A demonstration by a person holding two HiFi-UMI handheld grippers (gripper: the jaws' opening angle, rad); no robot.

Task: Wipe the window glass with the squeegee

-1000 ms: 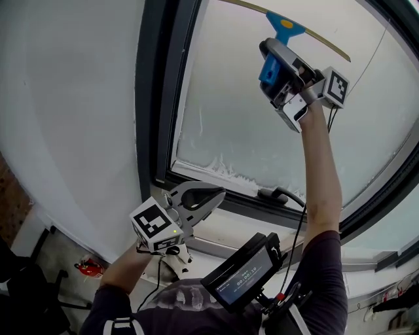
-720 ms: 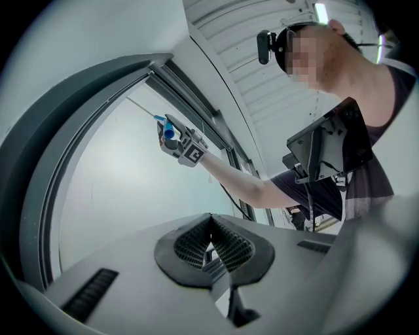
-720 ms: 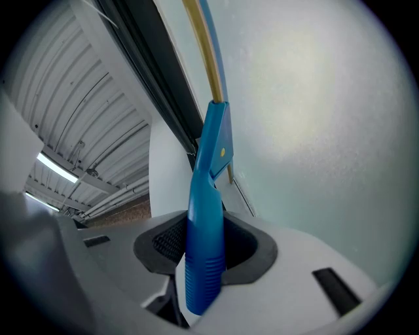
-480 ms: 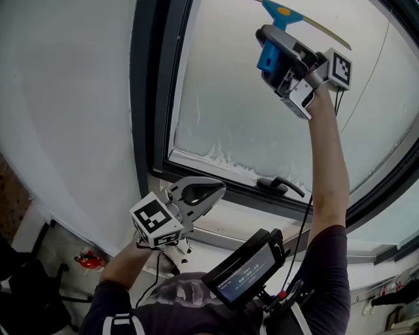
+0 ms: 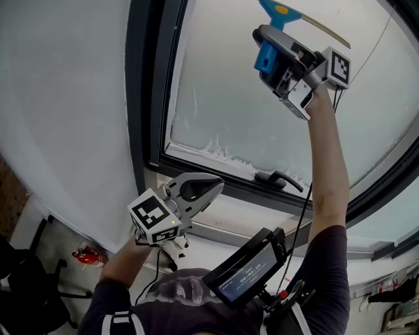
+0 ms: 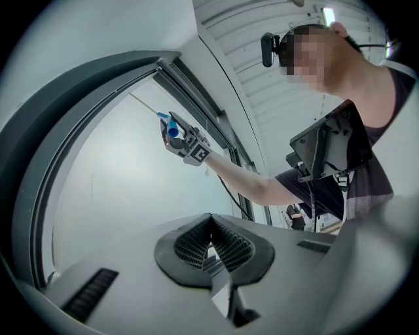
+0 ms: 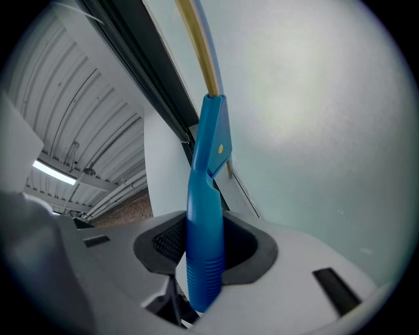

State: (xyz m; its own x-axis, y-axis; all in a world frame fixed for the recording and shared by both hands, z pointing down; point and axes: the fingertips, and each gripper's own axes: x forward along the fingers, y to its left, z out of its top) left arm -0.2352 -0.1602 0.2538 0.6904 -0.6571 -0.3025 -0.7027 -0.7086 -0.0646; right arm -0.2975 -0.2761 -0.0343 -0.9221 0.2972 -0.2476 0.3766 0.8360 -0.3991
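High against the window glass (image 5: 229, 111) my right gripper (image 5: 272, 55) is shut on the blue handle of the squeegee (image 5: 281, 14). Its brass-coloured blade lies on the pane near the top. In the right gripper view the squeegee (image 7: 204, 216) stands upright between the jaws, blade running up the glass (image 7: 314, 118). My left gripper (image 5: 208, 190) hangs low by the sill, jaws together with nothing between them. The left gripper view shows those closed jaws (image 6: 211, 237) and, far off, the right gripper (image 6: 183, 139) with the squeegee (image 6: 169, 124) on the glass (image 6: 118, 190).
A dark window frame (image 5: 141, 98) borders the pane on the left, with a white wall (image 5: 59, 118) beyond. A black window handle (image 5: 280, 178) sits on the lower frame. Foam streaks (image 5: 216, 152) cling to the bottom of the pane. A screen device (image 5: 245, 268) hangs at the person's chest.
The right gripper with the squeegee has risen slightly and shifted a little left on the glass. The left gripper has stayed low by the sill, still closed.
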